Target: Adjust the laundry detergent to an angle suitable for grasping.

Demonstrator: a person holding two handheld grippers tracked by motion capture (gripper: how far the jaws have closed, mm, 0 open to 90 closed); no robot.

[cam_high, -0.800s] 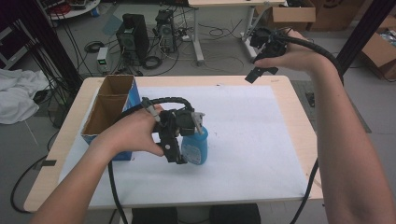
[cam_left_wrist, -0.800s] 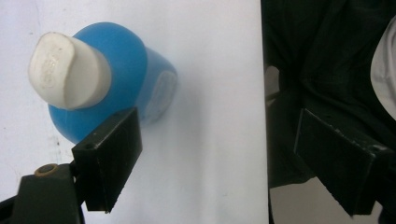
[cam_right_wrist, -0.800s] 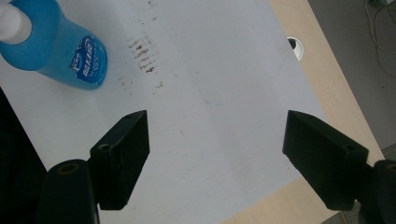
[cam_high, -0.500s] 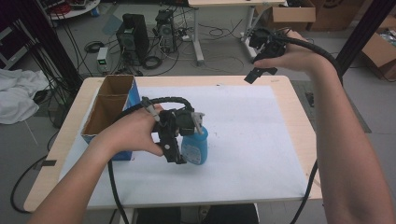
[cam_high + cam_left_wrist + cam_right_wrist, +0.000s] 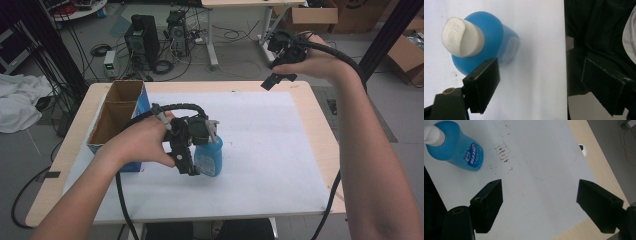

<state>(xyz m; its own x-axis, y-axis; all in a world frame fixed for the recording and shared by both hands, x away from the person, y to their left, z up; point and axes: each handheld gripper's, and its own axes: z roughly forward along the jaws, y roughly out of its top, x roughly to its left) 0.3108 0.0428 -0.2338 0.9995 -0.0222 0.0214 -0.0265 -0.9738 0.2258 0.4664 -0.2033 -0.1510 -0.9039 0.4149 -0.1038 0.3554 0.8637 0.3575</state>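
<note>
High view, nearest first: the person's left forearm comes in from the bottom edge and angles up to the left gripper [image 5: 192,150], which hangs over the white sheet [image 5: 270,150] with its jaws pointing down beside a blue bottle [image 5: 210,155] with a white cap. In the left gripper view the bottle [image 5: 482,42] stands upright on the sheet, just outside one jaw rather than between the two, and the jaws stand wide apart with only bare sheet in the gap. So the left gripper [image 5: 534,82] is open and holds nothing.

As a judgement, the bottle is either freshly set down or not yet taken; either way no grip is on it now, and closing on it would first mean shifting the jaws so the bottle sits between them. An open cardboard box [image 5: 117,115] stands at the table's left edge, near the left hand, and looks empty as far as its inside shows.

Farther off, the right arm stretches up the right side of the table [image 5: 320,125], and the right gripper [image 5: 280,70] is held high above the far right corner, well apart from the bottle. The right gripper view looks down on the sheet from there; its jaws are spread wide and empty, with the bottle [image 5: 459,147] well beyond them.
</note>
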